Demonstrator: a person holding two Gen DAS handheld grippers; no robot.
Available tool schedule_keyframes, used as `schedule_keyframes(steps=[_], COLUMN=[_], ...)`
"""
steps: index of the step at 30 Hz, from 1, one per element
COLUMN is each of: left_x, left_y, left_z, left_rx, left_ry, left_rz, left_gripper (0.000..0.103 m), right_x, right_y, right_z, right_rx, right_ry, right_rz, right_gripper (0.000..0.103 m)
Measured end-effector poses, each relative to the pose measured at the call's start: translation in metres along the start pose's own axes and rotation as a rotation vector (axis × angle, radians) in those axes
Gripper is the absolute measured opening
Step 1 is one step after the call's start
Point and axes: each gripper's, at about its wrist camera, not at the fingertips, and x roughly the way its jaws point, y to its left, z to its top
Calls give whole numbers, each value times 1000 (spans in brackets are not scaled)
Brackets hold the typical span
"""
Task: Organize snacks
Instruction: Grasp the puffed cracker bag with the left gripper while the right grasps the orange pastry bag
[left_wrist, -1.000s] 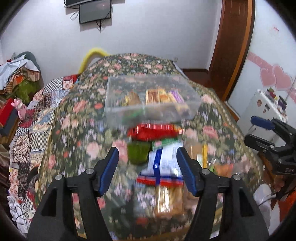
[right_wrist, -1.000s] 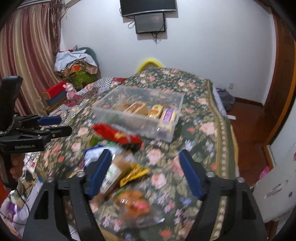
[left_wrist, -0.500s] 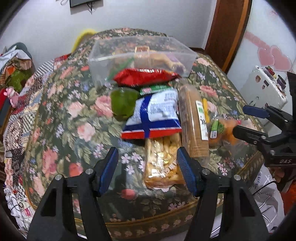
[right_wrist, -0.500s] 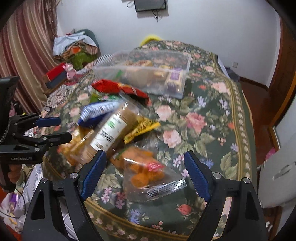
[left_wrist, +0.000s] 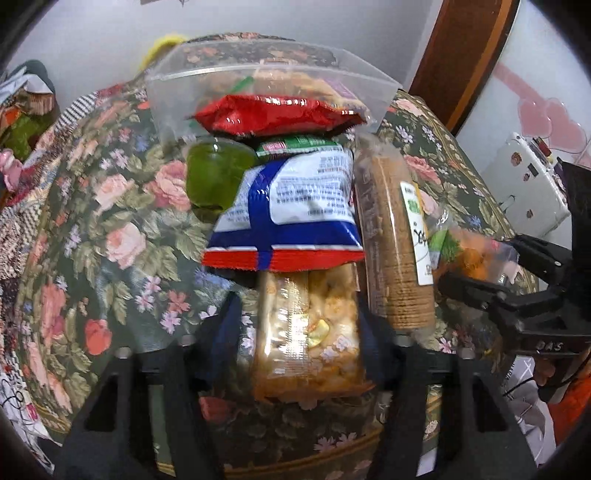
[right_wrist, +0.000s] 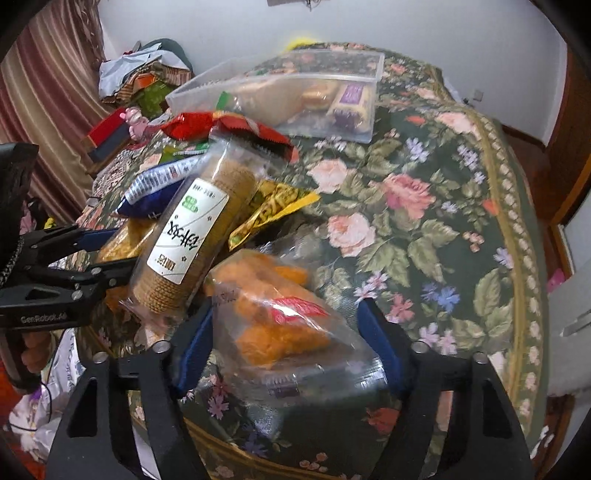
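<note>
My left gripper (left_wrist: 299, 325) is open, its blue pads on either side of a clear bag of yellow puffed snacks (left_wrist: 308, 332) at the table's near edge. My right gripper (right_wrist: 284, 339) is open around a clear bag of orange snacks (right_wrist: 273, 317). Between the two bags lies a long sleeve of round biscuits (left_wrist: 393, 236), which also shows in the right wrist view (right_wrist: 192, 236). Behind lie a blue-and-white chip bag (left_wrist: 295, 206), a green cup (left_wrist: 214, 177), a red bag (left_wrist: 273, 114) and a clear plastic bin (left_wrist: 266, 70) that holds several snacks.
The snacks lie on a round table with a floral cloth (right_wrist: 424, 206). A yellow packet (right_wrist: 273, 210) sits by the biscuit sleeve. A white cabinet (left_wrist: 528, 177) stands to the right, and piles of clothes (right_wrist: 144, 74) to the left. A wooden door (left_wrist: 465, 55) is behind.
Both grippers have moved forward and down toward the table's near edge. The left one now straddles the puffed snack bag and the right one straddles the orange snack bag. Both stay open.
</note>
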Motion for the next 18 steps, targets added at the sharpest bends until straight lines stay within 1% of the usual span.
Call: schedule_keyframes(steps=[3,6,9,11,14,18], left_x=[-3,-7,-17,-27,-43,-65], left_y=[-1,-2,2,5,5,5], left_z=[-4,-7,-10,-10,-9,-5], left_rx=[-4,3,-3,-10,-4,-5], left_ry=[-18,-27,-44,-63,-99,-151], left_rz=[2,10,13,16,29,35], left_gripper=[45,45,45,45,45,45], right_x=[0,-5,-10,-14,-22,-32], right_y=[2,3,4,2,1,0], right_z=[-1,-2,-2,-1,-1,4], right_rx=[2,9,5,9,24,27], right_ry=[-10,-28,-46,-57,-79,-112], right_rz=[5,10,-6,-13,-16,-34], right_gripper=[54,52,51,51,46,45])
